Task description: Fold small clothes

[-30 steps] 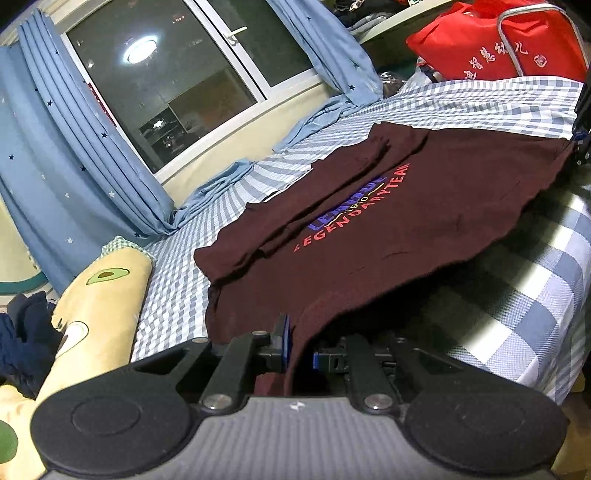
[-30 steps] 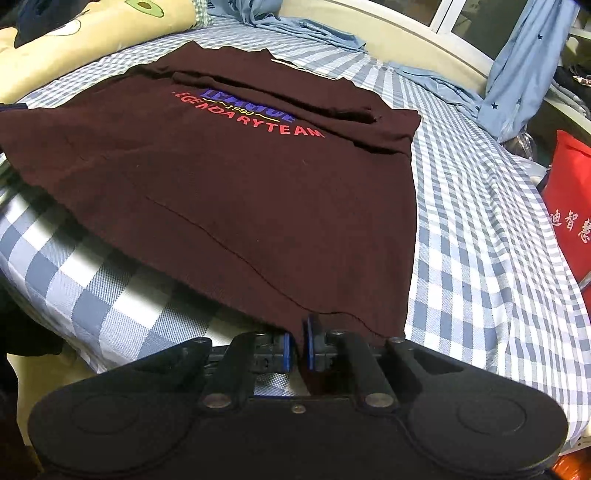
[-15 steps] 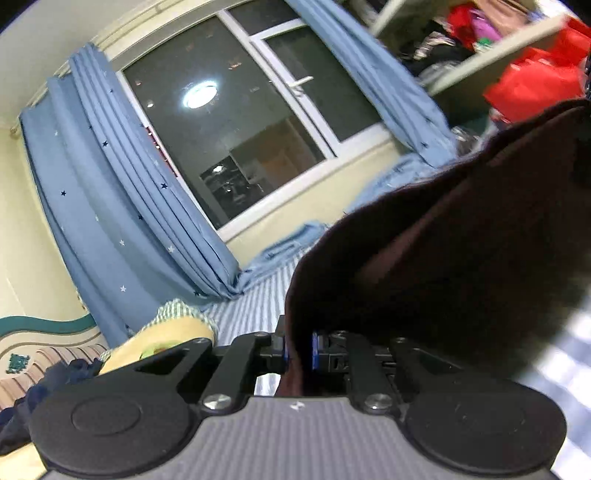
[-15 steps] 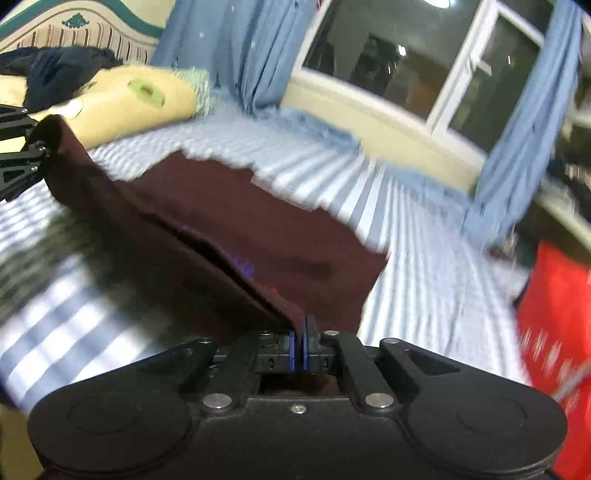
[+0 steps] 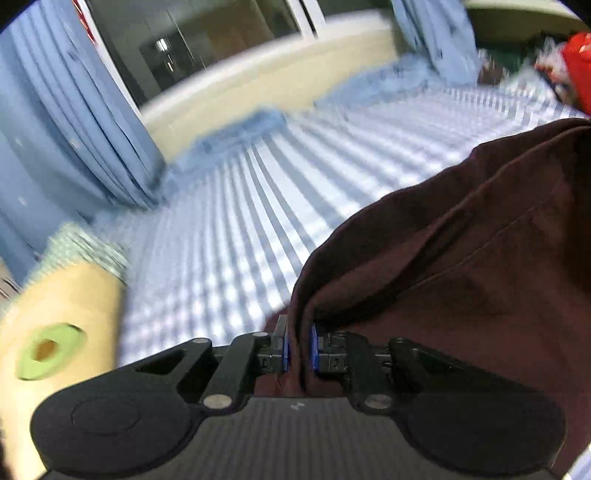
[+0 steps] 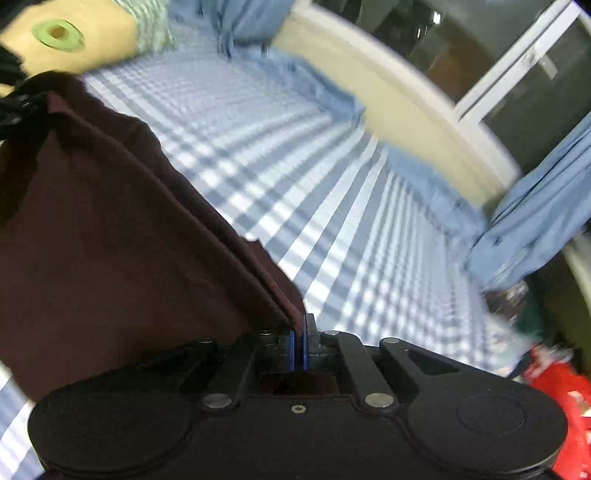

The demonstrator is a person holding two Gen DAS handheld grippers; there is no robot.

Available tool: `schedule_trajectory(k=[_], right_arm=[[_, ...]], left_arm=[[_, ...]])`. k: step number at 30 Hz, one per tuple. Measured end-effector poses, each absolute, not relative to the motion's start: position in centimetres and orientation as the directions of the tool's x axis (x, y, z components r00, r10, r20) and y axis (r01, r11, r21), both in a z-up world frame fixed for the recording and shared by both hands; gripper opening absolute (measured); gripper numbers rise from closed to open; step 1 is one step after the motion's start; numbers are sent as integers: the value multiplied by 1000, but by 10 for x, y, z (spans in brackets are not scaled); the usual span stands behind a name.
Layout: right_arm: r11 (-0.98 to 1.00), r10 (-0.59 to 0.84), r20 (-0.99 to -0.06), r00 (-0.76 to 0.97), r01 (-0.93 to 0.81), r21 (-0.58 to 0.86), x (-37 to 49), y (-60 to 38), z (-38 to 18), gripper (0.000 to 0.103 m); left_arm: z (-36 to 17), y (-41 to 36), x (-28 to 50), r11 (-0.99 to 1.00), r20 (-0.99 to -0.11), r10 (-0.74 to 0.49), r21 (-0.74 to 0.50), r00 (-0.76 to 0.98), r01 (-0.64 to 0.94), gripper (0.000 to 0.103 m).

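Two tongs, one maroon shirt held up over the bed.
Left tongs & right tongs each clamped on a shirt edge, cloth slung btwn them above the checked bed sheet. Right view alone shows left tongs at far left w/ bunched corner; left view alone shows red bag. Avocado pillow, blue curtains, dark window behind; both views blurred.

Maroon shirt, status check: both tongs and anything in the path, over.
Left tongs and right tongs both shut on maroon shirt. Hem lifted over checked bedsheet. Avocado pillow off left, not blocking.
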State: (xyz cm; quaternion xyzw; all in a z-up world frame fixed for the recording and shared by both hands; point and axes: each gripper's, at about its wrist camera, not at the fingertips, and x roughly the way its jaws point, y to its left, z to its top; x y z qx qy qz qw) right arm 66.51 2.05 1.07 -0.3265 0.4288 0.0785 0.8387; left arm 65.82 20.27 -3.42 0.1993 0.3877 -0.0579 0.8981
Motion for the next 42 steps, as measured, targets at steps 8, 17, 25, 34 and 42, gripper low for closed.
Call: schedule_trajectory(k=[8, 17, 25, 34, 42], right_arm=[[891, -110, -909, 403, -366, -270, 744, -3, -96, 3], [929, -60, -919, 390, -316, -194, 764, -33, -94, 67], [972, 89, -912, 401, -237, -9, 766, -64, -46, 70], [967, 253, -834, 491, -92, 239, 761, -99, -12, 75], [892, 450, -777, 440, -185, 412, 733, -90, -45, 75]], left_arm=[[-107, 231, 701, 945, -856, -45, 130, 515, 299, 45], [-99, 287, 720, 975, -873, -103, 8, 477, 224, 94], [-54, 297, 736, 968, -885, -216, -138, 413, 210, 94], [-7, 348, 716, 962, -728, -210, -273, 653, 5, 98], [-52, 292, 693, 945, -730, -327, -241, 601, 221, 100]])
